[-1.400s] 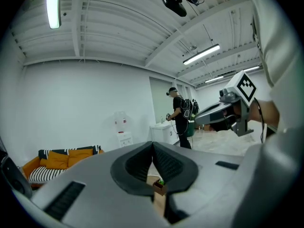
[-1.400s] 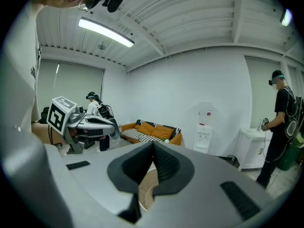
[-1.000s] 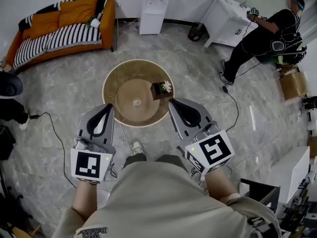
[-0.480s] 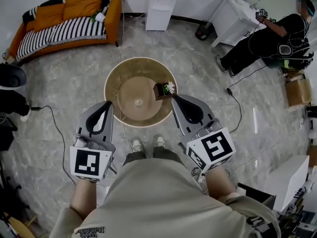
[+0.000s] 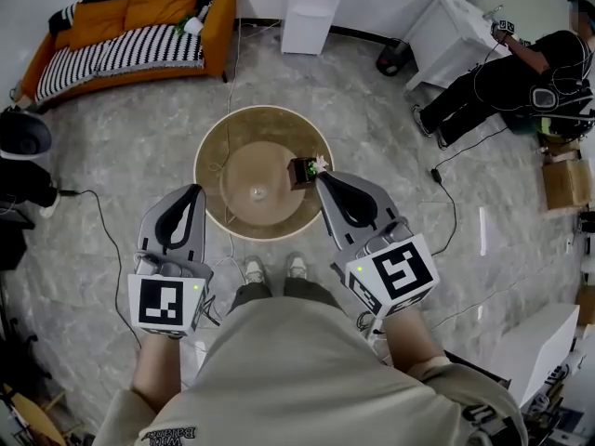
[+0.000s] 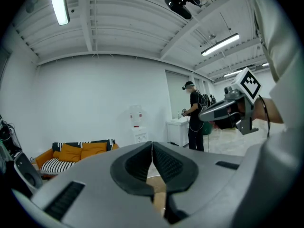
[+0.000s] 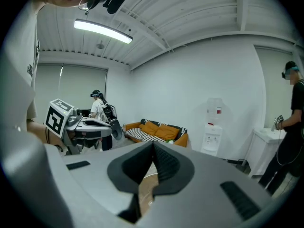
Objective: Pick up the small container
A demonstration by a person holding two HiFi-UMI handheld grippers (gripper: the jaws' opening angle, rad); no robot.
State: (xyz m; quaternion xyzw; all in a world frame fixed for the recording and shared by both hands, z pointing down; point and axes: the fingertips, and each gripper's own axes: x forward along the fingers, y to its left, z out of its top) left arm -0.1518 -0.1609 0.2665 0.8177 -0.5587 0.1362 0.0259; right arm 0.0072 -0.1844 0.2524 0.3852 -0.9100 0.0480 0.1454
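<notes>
The small container (image 5: 301, 171) is a dark brown box with a little green and white plant in it. It stands on the right part of the round wooden table (image 5: 216, 145). My right gripper (image 5: 320, 177) is shut and empty, its tip just right of the container at the table's rim. My left gripper (image 5: 194, 190) is shut and empty too, near the table's front left edge. In the left gripper view the left gripper (image 6: 152, 144) has its pads meeting, with a strip of table below them. The right gripper (image 7: 153, 144) looks the same in the right gripper view; the container is hidden in both.
An orange sofa (image 5: 130, 24) with striped cushions lines the back wall beside a white water dispenser (image 5: 316, 7). A person in black (image 5: 516, 84) works at a white cabinet (image 5: 448, 33) at the right. Cables (image 5: 444, 203) trail over the marble floor. My shoes (image 5: 271, 269) stand before the table.
Both grippers have moved forward toward the table. The right gripper's tip has come up beside the container. Both stay shut.
</notes>
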